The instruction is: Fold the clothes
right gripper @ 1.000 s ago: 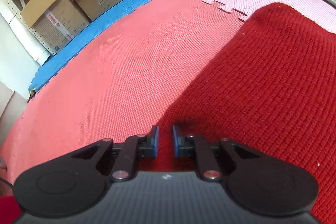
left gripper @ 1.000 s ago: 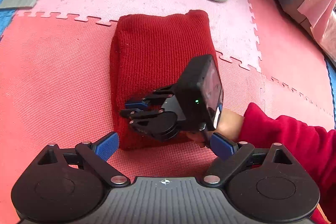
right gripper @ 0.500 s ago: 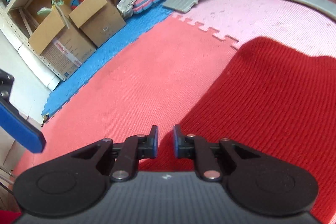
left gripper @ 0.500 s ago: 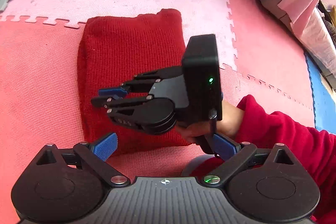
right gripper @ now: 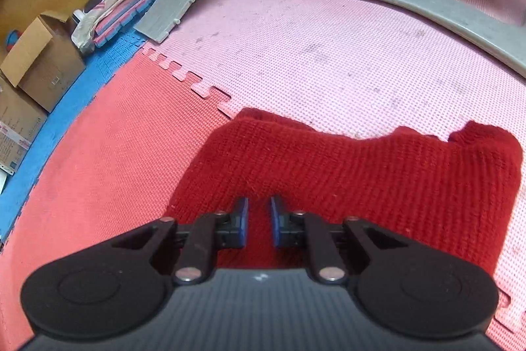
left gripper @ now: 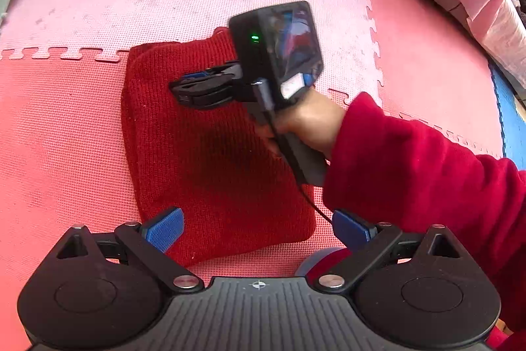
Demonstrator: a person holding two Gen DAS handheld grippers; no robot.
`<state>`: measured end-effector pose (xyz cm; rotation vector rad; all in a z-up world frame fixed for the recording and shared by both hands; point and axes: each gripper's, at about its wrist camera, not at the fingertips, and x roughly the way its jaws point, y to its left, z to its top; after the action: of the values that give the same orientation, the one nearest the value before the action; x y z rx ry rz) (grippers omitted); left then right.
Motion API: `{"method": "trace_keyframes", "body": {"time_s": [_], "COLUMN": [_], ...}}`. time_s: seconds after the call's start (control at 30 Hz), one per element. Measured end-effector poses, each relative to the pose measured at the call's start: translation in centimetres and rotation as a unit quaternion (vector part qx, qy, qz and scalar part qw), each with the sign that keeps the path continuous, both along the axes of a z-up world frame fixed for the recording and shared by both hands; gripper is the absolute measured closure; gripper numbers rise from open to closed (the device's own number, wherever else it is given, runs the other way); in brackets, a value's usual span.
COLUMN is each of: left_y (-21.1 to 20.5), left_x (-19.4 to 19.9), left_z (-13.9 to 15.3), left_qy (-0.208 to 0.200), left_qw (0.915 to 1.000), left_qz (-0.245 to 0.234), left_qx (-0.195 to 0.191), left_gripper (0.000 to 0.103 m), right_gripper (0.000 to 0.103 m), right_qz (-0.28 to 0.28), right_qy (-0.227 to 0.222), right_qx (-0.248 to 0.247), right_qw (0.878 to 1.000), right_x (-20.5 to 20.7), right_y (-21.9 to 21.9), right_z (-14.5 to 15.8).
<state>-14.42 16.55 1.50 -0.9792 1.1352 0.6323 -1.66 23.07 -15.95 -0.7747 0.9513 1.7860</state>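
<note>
Right tool [right gripper: 259, 221] tilts down over the folded red sweater [left gripper: 213, 153] on the foam floor mat [left gripper: 59, 127], fingers a narrow gap apart, gripping nothing. Left tool [left gripper: 259, 229] hovers at the sweater's near edge, spread wide. Its right finger hides that corner.

One folded red knit [left gripper: 217, 153], two cardboard boxes [right gripper: 42, 61]

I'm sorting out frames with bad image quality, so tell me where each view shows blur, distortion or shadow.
Left wrist view: the right gripper and its body are motion-smeared, while the sweater stays sharp, with a dark shadow under the hand; fisheye bends the mat seams. Right wrist view: mostly sharp, strong fisheye curving at the edges, boxes soft, no glare.
</note>
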Motion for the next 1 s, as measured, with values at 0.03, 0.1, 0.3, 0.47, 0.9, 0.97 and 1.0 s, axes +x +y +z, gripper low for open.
{"method": "trace_keyframes", "body": {"time_s": [0.03, 0.1, 0.3, 0.47, 0.9, 0.97, 1.0], "left_y": [0.1, 0.2, 0.6, 1.0, 0.6, 0.6, 0.7], "left_x": [0.2, 0.6, 1.1, 0.8, -0.1, 0.0, 0.0], "left_z": [-0.1, -0.3, -0.1, 0.8, 0.1, -0.3, -0.4], "left_qy": [0.001, 0.003, 0.01, 0.033, 0.055, 0.061, 0.066], "left_qw": [1.0, 0.9999, 0.9995, 0.9991, 0.9962, 0.9957, 0.9954], "left_qz": [-0.003, -0.008, -0.015, -0.014, 0.037, 0.038, 0.036], "left_qx": [-0.005, -0.014, -0.027, -0.023, -0.057, -0.059, -0.059], "left_gripper": [0.005, 0.005, 0.005, 0.005, 0.005, 0.005, 0.005], "right_gripper": [0.088, 0.085, 0.085, 0.082, 0.061, 0.061, 0.061], "right_qz": [0.005, 0.013, 0.038, 0.031, -0.017, -0.005, 0.002], "right_qy": [-0.005, -0.007, -0.017, 0.006, -0.062, -0.089, -0.103], "right_qx": [0.002, 0.003, -0.002, -0.015, -0.064, -0.069, -0.074], "right_qw": [1.0, 1.0, 0.999, 0.999, 0.996, 0.994, 0.992], "right_x": [-0.6, -1.5, -1.9, 0.2, 8.5, 8.0, 7.6], "right_y": [0.4, 0.9, 1.2, 1.8, -5.0, -7.2, -8.0], "right_z": [-0.2, -0.6, -0.3, 2.8, 7.8, 6.2, 5.4]}}
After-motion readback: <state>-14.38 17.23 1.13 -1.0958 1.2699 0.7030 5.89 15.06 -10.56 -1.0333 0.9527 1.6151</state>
